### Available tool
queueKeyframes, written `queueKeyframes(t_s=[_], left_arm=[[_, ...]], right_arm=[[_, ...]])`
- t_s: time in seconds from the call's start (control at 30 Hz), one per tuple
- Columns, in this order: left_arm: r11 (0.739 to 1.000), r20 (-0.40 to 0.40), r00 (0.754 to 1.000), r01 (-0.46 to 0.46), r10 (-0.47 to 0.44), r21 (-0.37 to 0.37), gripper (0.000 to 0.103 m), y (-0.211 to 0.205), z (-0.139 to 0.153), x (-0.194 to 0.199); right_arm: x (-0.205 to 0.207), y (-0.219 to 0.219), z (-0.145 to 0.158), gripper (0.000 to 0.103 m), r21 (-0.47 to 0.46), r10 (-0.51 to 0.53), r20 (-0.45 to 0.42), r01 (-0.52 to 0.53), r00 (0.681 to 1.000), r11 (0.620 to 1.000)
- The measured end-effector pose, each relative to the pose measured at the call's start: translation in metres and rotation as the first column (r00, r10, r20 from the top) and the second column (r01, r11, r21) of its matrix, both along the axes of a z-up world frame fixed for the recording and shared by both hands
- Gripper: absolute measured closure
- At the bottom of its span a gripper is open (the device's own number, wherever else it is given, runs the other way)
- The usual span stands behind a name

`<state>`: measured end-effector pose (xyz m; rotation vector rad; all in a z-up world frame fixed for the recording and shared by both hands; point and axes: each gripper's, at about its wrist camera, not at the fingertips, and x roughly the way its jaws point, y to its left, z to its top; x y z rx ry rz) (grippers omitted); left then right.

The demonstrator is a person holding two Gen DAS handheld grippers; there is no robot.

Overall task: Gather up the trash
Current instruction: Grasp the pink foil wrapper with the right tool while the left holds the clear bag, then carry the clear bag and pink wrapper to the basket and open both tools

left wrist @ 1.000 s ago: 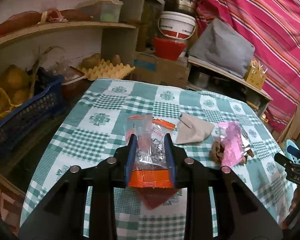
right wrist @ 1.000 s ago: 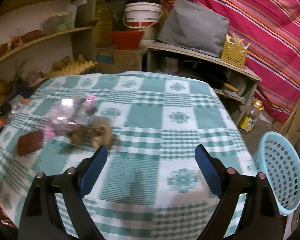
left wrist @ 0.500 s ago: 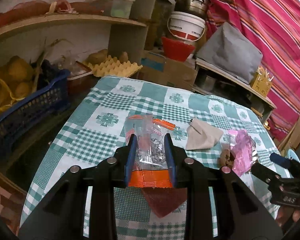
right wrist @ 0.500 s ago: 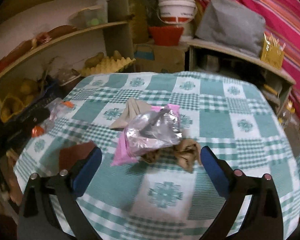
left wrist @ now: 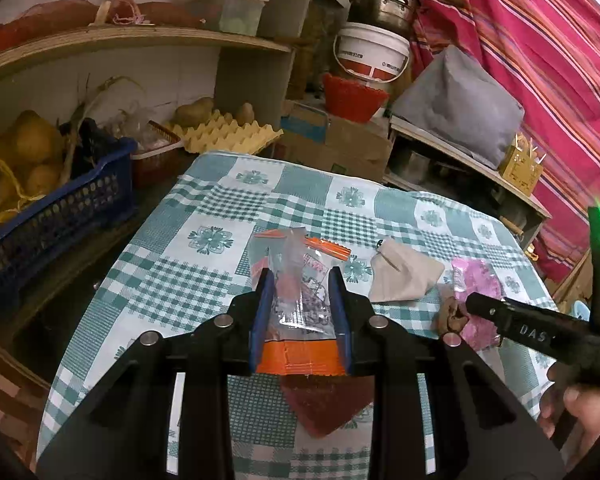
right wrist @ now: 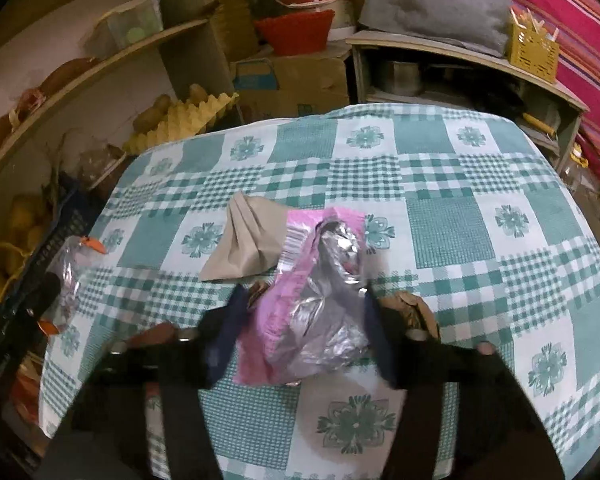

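Left gripper (left wrist: pixel 302 300): pinching a clear wrapper with orange ends (left wrist: pixel 300 312), holding it above the green checked tablecloth (left wrist: pixel 204 280). Right gripper (right wrist: pixel 304 320): jaws just now closing in, squeezing a pink and silver foil wrapper (right wrist: pixel 320 300) lying on the cloth. Touching that wrapper's far left edge, lying flat: a beige folded paper (right wrist: pixel 244 240). Peeking out just right of the fingers: a brown crumpled scrap (right wrist: pixel 414 312). Resting below the left gripper: a dark red piece (left wrist: pixel 324 404).

A crumpled pink foil wrapper (right wrist: pixel 312 304), a beige folded paper (right wrist: pixel 244 240) and a clear orange-edged packet (left wrist: pixel 300 300) lie above the checked cloth.
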<state>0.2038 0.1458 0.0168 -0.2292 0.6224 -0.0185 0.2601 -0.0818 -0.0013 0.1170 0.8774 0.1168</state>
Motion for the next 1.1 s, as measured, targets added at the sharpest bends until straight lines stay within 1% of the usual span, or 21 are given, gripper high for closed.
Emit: queueKeyframes(t_s=[0.03,0.07,0.1,0.13,0.17,0.2,0.37,0.57,0.8,0.97,1.1], left_arm=[[1.000,0.000,1.000,0.000,0.000,0.000,0.076,0.000,0.000,0.000],[1.000,0.001,1.000,0.001,-0.001,0.001,0.076,-0.001,0.000,0.000],[1.000,0.000,1.000,0.001,-0.001,0.001,0.076,0.000,0.000,0.000],[1.000,-0.001,1.000,0.001,-0.001,0.003,0.076,-0.001,0.000,0.000],[1.000,-0.002,1.000,0.001,-0.001,0.004,0.076,-0.001,0.000,0.000],[1.000,-0.002,1.000,0.001,-0.001,0.006,0.076,-0.002,0.000,0.000],[1.000,0.006,1.000,-0.003,0.003,0.004,0.076,-0.002,0.001,0.000],[1.000,0.015,1.000,-0.004,0.003,0.021,0.076,-0.006,0.004,-0.003],[0.999,0.021,1.000,0.004,-0.005,0.042,0.076,-0.018,0.008,-0.005],[0.997,0.033,0.999,0.021,-0.023,0.069,0.076,-0.037,0.015,-0.009],[0.996,0.052,0.998,0.039,-0.043,0.077,0.076,-0.054,0.024,-0.012]], right_arm=[[-0.001,0.000,0.000,0.079,-0.003,0.010,0.007,-0.010,1.000,1.000],[-0.002,0.000,0.001,0.081,-0.009,0.016,0.013,-0.016,1.000,1.000],[-0.003,0.000,0.001,0.085,-0.015,0.029,0.019,-0.028,0.999,0.999],[-0.004,0.000,0.002,0.093,-0.019,0.038,0.023,-0.038,0.999,0.999],[-0.006,0.001,0.003,0.096,-0.032,0.049,0.036,-0.048,0.998,0.998],[-0.008,0.000,0.005,0.101,-0.044,0.053,0.051,-0.051,0.997,0.998],[-0.017,-0.009,0.019,0.101,-0.068,0.076,0.099,-0.070,0.992,0.995],[-0.029,-0.031,0.034,0.101,-0.068,0.068,0.146,-0.058,0.987,0.996],[-0.042,-0.075,0.039,0.101,-0.062,0.030,0.170,-0.020,0.985,0.998],[-0.054,-0.119,0.043,0.101,-0.035,-0.027,0.200,0.034,0.979,0.999],[-0.063,-0.152,0.045,0.101,-0.041,-0.065,0.213,0.075,0.975,0.996]])
